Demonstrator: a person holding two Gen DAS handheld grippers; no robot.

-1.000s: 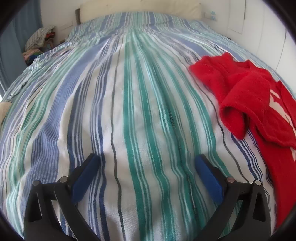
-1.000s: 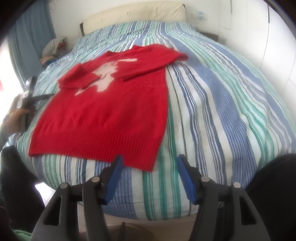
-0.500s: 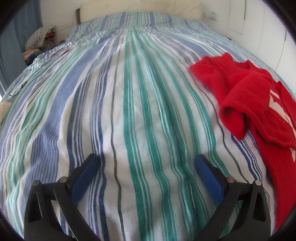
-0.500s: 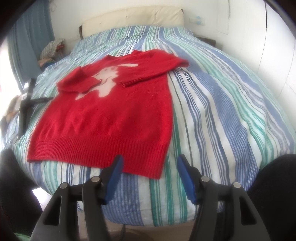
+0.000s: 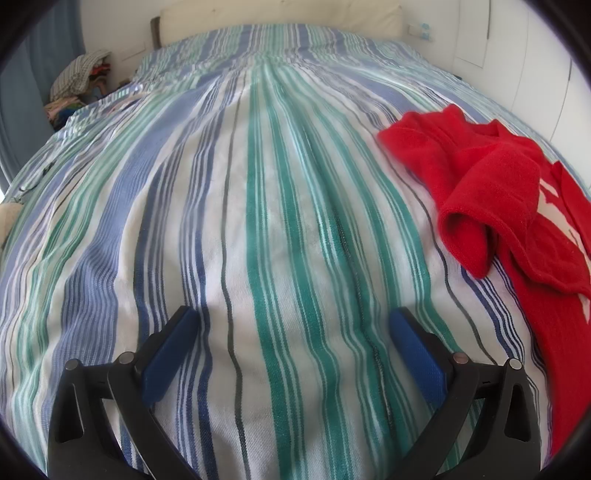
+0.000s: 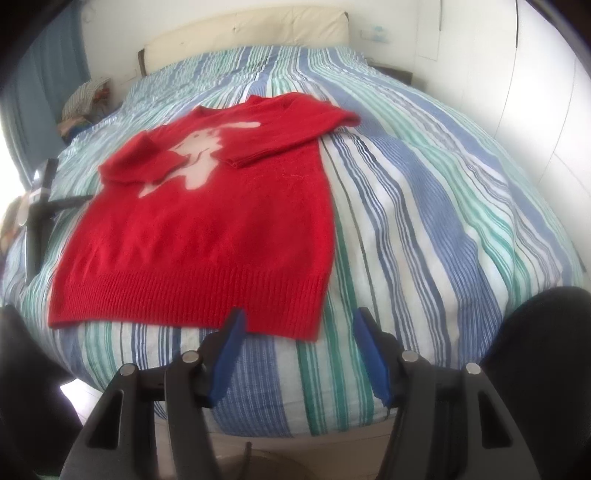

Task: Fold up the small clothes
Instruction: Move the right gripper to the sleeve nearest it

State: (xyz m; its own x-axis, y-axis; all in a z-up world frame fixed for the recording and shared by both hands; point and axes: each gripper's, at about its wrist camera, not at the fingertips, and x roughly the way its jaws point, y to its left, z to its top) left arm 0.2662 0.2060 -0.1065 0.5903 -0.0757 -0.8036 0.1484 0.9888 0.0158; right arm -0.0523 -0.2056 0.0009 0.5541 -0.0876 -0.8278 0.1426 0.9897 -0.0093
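Observation:
A small red knit sweater with a pale figure on its chest lies flat on the striped bed, both sleeves folded in over the front. My right gripper hangs open over the bed's near edge, its blue pads just below the ribbed hem's right corner, with nothing between them. In the left wrist view the sweater shows at the right, a folded sleeve cuff nearest. My left gripper stands open over bare bedspread, well left of the sweater. The left gripper also shows at the far left of the right wrist view.
The striped bedspread covers the whole bed. A cream headboard stands at the far end. A heap of clothes sits at the back left by a blue curtain. White walls run along the right. Dark clothing of the person fills the lower right.
The right wrist view has shifted slightly, so the sweater's hem corner now sits closer between the right pads. The left gripper has not moved.

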